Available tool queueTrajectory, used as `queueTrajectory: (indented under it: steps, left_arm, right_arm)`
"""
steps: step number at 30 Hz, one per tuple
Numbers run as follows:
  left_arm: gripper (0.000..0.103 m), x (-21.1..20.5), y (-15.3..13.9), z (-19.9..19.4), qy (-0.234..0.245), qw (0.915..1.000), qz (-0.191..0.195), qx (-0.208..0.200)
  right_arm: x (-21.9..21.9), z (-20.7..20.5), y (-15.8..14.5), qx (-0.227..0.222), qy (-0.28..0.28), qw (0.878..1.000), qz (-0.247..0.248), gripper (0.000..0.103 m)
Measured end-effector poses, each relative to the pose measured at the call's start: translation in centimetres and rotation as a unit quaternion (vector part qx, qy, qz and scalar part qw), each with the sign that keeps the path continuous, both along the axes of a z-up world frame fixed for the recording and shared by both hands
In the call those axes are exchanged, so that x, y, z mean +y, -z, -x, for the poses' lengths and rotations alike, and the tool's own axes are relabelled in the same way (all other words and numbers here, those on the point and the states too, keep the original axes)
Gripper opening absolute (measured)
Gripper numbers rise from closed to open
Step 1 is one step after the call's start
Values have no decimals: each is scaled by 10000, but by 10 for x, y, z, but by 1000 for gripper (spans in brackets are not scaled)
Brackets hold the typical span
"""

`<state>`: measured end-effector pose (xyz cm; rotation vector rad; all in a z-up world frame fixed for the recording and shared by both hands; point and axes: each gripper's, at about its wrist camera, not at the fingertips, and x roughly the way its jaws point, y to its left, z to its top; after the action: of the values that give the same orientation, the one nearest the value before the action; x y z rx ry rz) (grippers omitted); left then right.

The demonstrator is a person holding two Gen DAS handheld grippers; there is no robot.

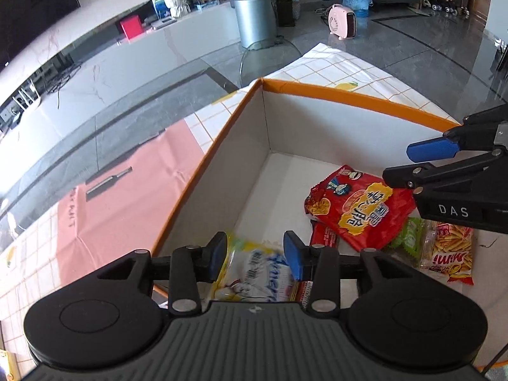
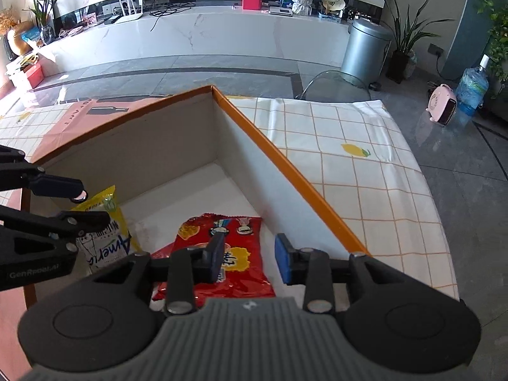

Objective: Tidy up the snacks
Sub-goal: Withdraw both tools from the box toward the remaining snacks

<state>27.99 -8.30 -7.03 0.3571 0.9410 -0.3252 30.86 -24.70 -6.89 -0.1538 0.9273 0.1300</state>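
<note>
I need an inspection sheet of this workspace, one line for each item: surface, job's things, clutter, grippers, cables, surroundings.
Surface: table under a checked cloth with lemon prints.
Job's things: orange-rimmed box holding a red snack bag, a yellow-white bag, a Mimi pack and a green pack.
Clutter: pink sheet beside the box.
Grippers: left gripper open above the yellow-white bag; right gripper open above the red bag.
Cables: wires on the white counter.
Surroundings: bin, water bottle, pink heater.
</note>
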Motion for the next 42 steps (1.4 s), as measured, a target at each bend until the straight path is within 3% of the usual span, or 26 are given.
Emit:
queueTrajectory:
  steps: [12,23,34,42]
  left_arm:
    - [49,10,-40,33,-26,9995,199,-224]
    - [53,57,-70,91,-380,9964,592,-467]
    - [58,112,-63,151,-1031,9894,725,-722]
    - [64,162,-37,192,-1767,9745,1179,-728]
  right_arm:
    - [2,39,-26,203,50,9997,-139,33]
    - [39,113,-66,15,-354,9964,-770,47]
    - [88,179,-67,-288,-390,9876,-1492,51]
    - [117,217,-41,-432,-289,9856,-1607,57]
